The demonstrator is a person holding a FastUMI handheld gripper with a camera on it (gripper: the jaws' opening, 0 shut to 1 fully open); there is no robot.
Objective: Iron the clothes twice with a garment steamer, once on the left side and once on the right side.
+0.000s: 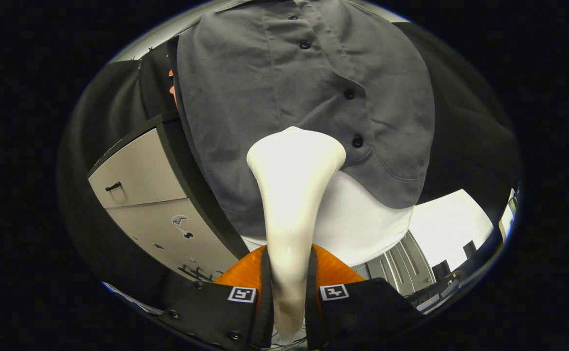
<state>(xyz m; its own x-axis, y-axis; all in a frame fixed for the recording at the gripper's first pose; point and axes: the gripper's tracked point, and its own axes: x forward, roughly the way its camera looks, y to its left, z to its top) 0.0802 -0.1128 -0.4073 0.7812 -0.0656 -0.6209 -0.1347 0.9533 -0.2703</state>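
**Steamer head at the shirt's lower front**

Gripping the white garment steamer (pixel 292 204) by its neck, the jaws (pixel 288 297) are closed narrow on it, one finger pressing each side. The steamer's flared head reaches up ahead of the fingers and sits at the lower part of the grey button-up shirt (pixel 284 83), just beside the button placket. A white garment (pixel 362 224) shows under the shirt's hem. A grey drawer cabinet (pixel 143 195) stands beside the shirt.
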